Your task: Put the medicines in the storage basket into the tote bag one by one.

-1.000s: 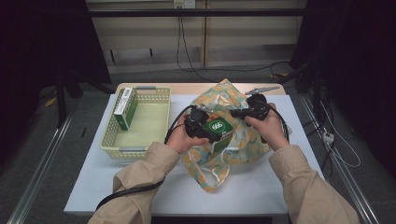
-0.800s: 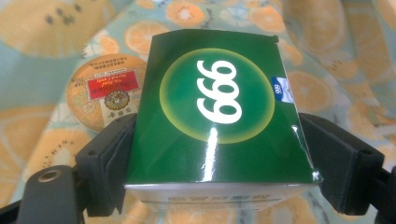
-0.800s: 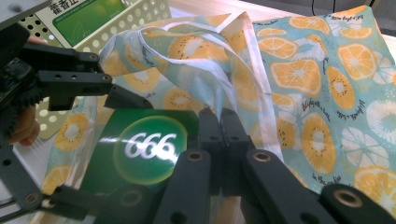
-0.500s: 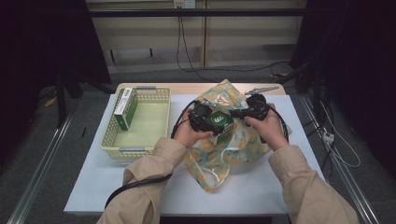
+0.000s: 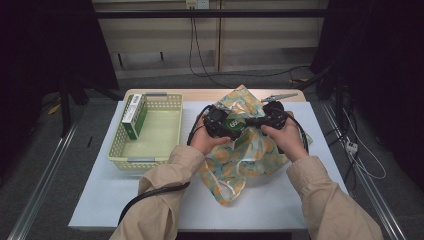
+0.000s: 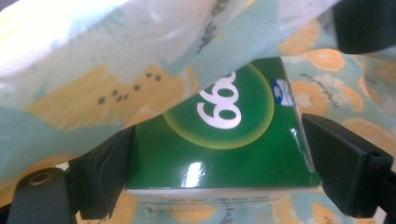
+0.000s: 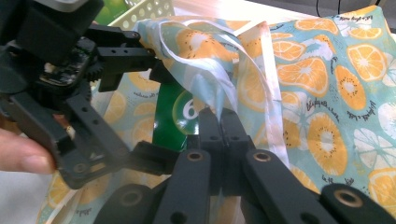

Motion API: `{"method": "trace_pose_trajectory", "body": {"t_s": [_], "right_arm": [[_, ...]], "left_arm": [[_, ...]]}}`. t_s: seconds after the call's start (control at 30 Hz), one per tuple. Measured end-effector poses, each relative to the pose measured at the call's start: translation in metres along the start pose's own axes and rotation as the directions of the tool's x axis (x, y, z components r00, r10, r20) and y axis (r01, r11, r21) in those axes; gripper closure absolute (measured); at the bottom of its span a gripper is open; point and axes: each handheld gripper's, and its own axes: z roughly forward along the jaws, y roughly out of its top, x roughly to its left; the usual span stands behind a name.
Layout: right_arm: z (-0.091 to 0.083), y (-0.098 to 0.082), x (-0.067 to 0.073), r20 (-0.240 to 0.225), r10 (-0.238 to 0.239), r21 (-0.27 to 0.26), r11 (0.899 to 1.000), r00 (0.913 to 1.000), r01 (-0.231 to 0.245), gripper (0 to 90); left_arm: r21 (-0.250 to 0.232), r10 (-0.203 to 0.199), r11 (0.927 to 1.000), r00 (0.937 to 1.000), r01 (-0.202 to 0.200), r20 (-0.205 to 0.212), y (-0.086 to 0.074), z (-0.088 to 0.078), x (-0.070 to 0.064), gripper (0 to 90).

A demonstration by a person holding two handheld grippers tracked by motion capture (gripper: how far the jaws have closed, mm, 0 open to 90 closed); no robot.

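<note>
Hands meet over the bag (image 5: 250, 150) at mid-table in the high view; my left gripper (image 5: 220, 122) has carried the green box (image 5: 233, 123) rightward since a second ago, up against my right gripper (image 5: 267, 119), and the box now sits at the bag's mouth. A basket (image 5: 150, 150) with a second box (image 5: 134, 116) stands to the left. Left gripper view: my jaws flank the box (image 6: 219, 140), one at each side, having just eased slightly wider, with bag cloth (image 6: 93, 70) draped over its far end. Right gripper view: my jaws are pinched tight on the bag's edge (image 7: 224, 100), holding it up beside the box (image 7: 175, 116).
</note>
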Motion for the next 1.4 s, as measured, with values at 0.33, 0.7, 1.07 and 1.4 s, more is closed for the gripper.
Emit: {"method": "trace_pose_trajectory", "body": {"t_s": [0.33,0.7,1.07,1.4], "right_arm": [[0.000,-0.003,0.002,0.006,0.000,0.003,1.000,1.0000,0.000,90.0],[-0.001,-0.003,0.003,0.008,-0.002,0.004,1.000,1.0000,0.002,90.0],[-0.001,-0.004,0.005,0.009,-0.007,0.004,1.000,0.9999,0.007,90.0],[-0.001,-0.005,0.005,0.011,-0.007,0.008,1.000,0.9999,0.007,90.0]], "left_arm": [[0.031,0.019,0.9993,0.9982,-0.021,0.057,-0.002,-0.035,-0.003,12.0],[0.008,0.064,0.9979,0.9945,-0.065,0.083,-0.004,-0.084,-0.002,11.5],[0.017,0.050,0.9986,0.9973,-0.051,0.055,-0.008,-0.119,0.018,10.6],[0.013,0.022,0.9997,0.9997,-0.022,0.006,-0.020,-0.143,0.044,10.4]]}}
